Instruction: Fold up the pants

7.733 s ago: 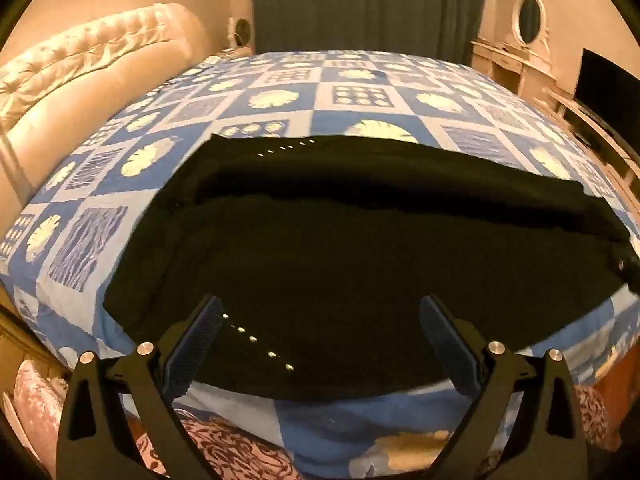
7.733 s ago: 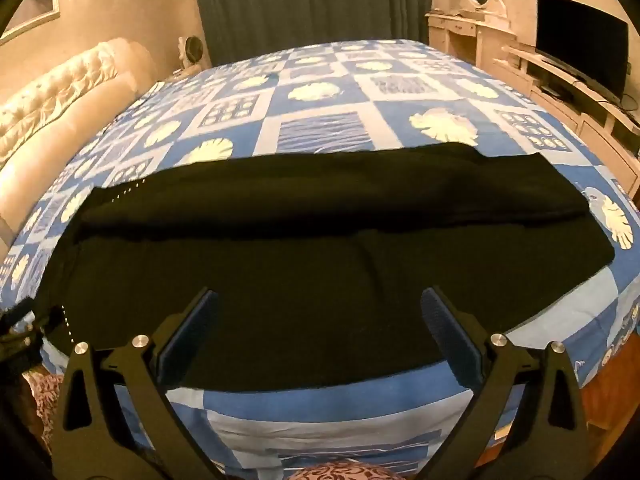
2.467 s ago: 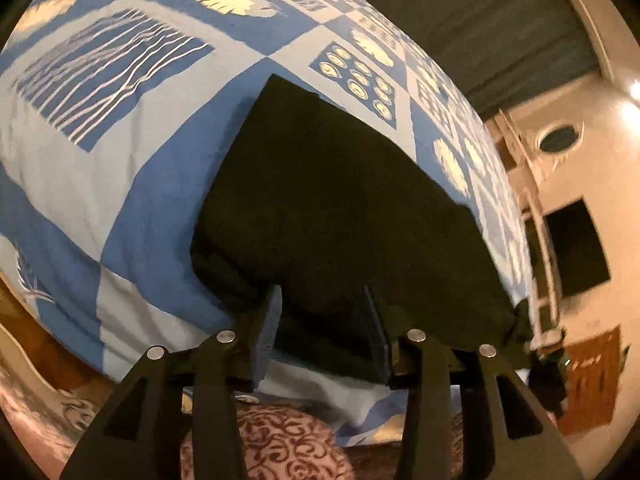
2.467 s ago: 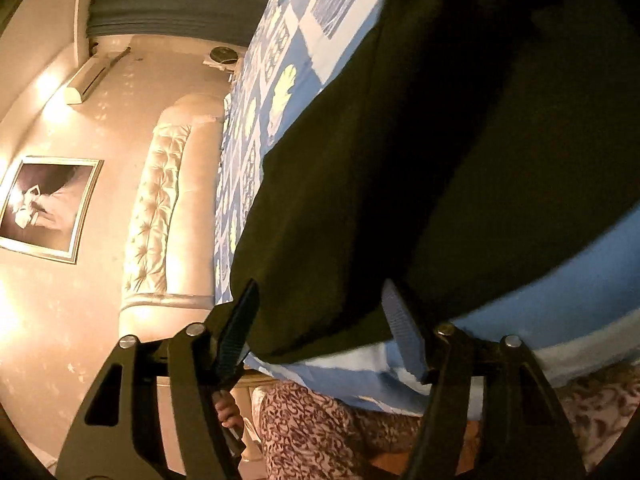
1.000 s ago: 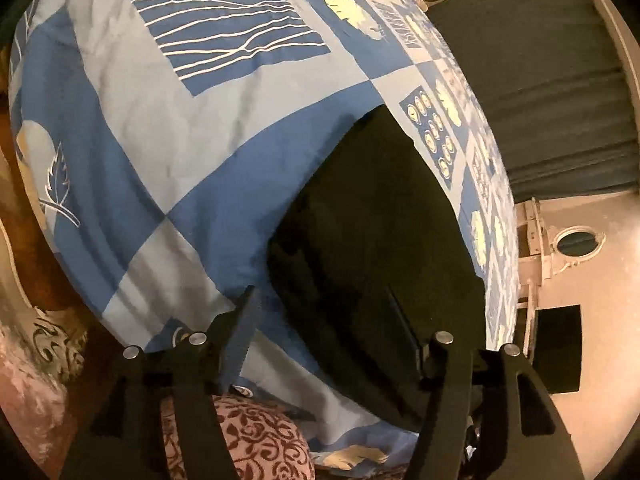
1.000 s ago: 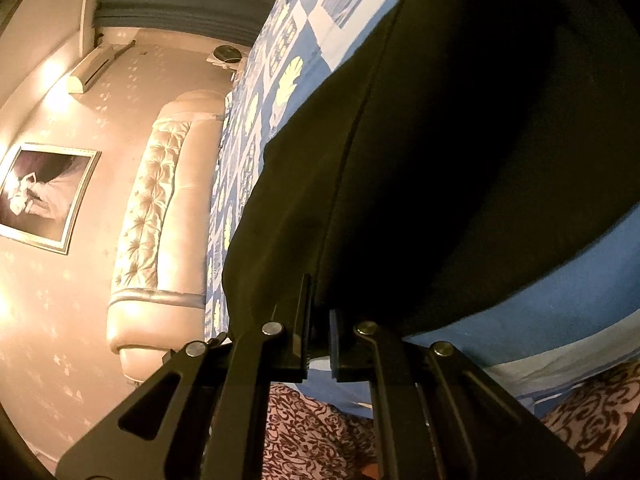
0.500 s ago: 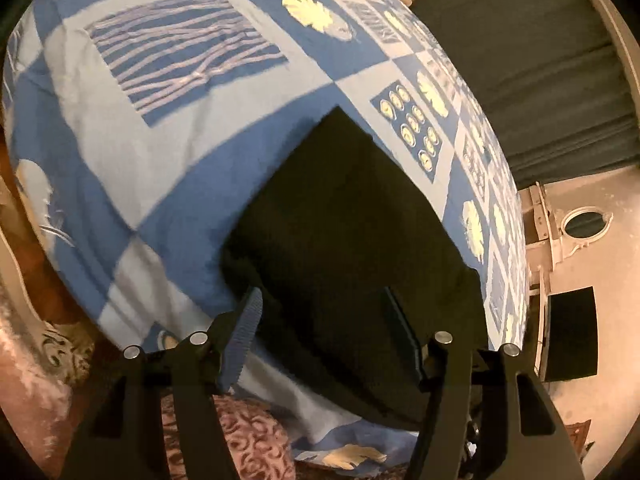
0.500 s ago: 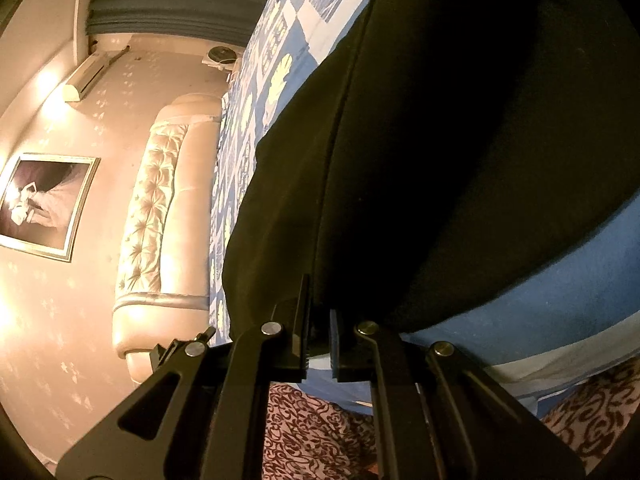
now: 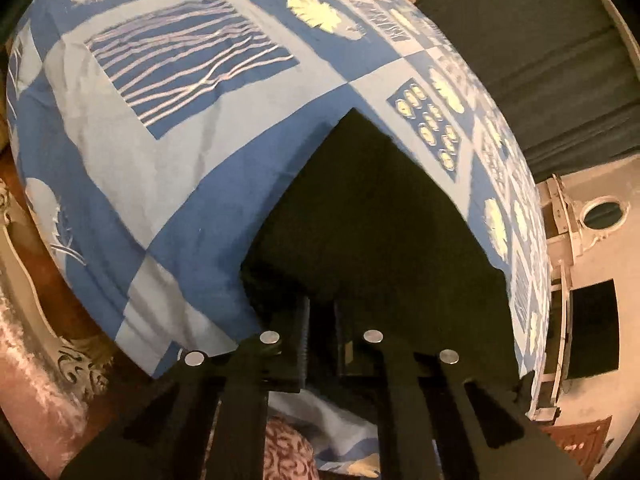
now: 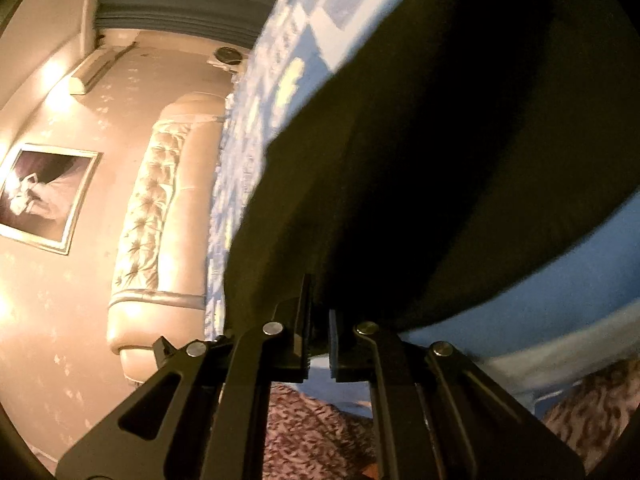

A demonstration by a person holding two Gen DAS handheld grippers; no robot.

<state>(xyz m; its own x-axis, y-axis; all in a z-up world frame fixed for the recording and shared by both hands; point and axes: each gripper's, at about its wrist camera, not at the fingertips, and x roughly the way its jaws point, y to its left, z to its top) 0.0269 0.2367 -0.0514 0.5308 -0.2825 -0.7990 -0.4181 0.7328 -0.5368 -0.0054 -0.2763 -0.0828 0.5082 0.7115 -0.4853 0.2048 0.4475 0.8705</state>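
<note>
Blue patchwork bedding (image 9: 168, 184) fills the left wrist view, with dark curtains (image 9: 552, 64) beyond and the black pants (image 9: 372, 216) lying flat near the bed's edge. The left gripper (image 9: 320, 320) has its fingers pinched together on the near corner of the pants. From the right wrist view, a tufted headboard (image 10: 156, 208) and a framed picture (image 10: 40, 196) stand against the wall, and the pants (image 10: 460, 140) loom large over the bedding (image 10: 580, 272). The right gripper (image 10: 319, 330) is clamped on the cloth's near edge. To fold well, I would lift both corners together, keep the edge taut between them, and carry it evenly across so the layers line up without bunching.
</note>
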